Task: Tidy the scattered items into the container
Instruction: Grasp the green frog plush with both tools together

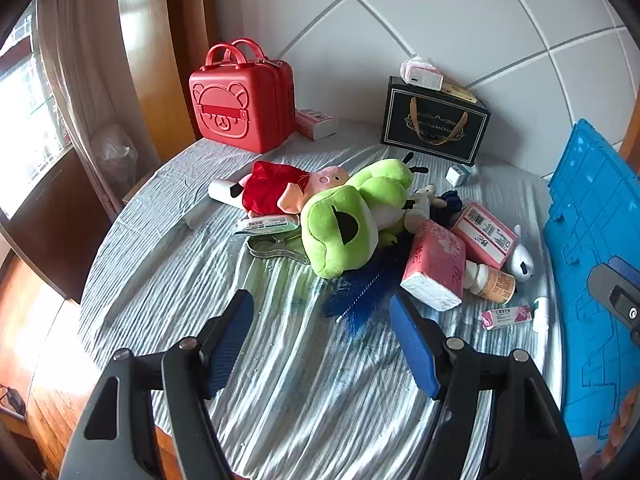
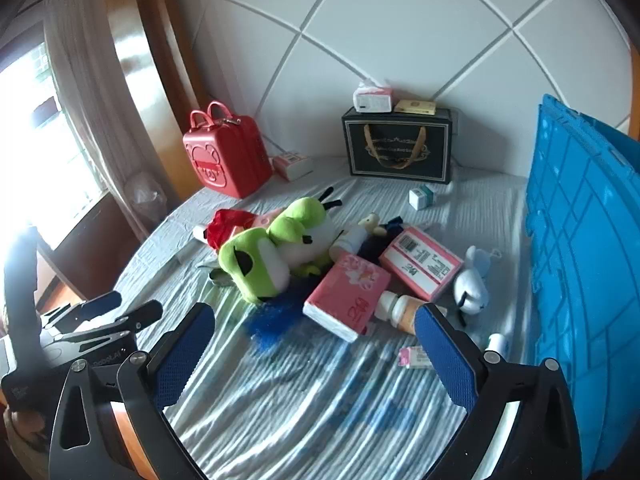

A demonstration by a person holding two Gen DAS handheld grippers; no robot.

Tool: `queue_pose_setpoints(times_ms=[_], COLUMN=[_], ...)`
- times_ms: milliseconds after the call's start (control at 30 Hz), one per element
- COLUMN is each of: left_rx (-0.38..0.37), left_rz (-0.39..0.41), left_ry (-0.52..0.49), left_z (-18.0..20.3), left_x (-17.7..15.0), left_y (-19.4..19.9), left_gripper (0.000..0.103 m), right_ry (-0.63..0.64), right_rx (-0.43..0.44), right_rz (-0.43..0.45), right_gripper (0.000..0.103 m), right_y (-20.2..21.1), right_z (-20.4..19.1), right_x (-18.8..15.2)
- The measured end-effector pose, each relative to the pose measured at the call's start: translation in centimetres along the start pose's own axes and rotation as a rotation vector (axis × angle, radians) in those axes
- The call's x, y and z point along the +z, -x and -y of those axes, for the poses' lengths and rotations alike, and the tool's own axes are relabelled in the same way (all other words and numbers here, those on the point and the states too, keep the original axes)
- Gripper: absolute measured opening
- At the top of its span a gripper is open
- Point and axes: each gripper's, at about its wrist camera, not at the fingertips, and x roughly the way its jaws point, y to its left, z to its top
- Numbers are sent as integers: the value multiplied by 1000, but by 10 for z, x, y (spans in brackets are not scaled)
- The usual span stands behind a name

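Observation:
A pile of items lies on the striped bed sheet (image 1: 280, 360): a green plush toy (image 1: 344, 224), a pink pig plush in red (image 1: 280, 192), a pink tissue pack (image 1: 436, 264), a pink box (image 1: 486, 236), a pill bottle (image 1: 494, 282), a blue brush (image 1: 368, 284) and a white toy (image 1: 522, 260). The blue container (image 1: 592, 280) stands at the right, also in the right wrist view (image 2: 580, 260). My left gripper (image 1: 322, 312) is open and empty, just short of the brush. My right gripper (image 2: 314, 322) is open and empty, near the tissue pack (image 2: 346, 294) and bottle (image 2: 404, 310).
A red carry case (image 1: 242, 100) and a black gift bag (image 1: 434, 120) with small boxes on top stand at the padded headboard. A small white box (image 1: 458, 175) and a pink sachet (image 1: 506, 317) lie loose. The bed edge and wooden floor are at the left.

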Motion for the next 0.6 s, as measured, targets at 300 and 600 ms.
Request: queue_pose_setpoints(times_ms=[300, 600], left_rx=[-41, -85], left_rz=[-97, -217], left_ry=[21, -14], left_z=[12, 11], left_x=[18, 33], left_y=[-81, -196], left_gripper=[70, 70], right_ry=[-3, -38], right_rx=[-29, -119], right_rz=[-92, -211], right_gripper=[101, 101], right_y=[-64, -143], right_z=[17, 21], right_x=[13, 17])
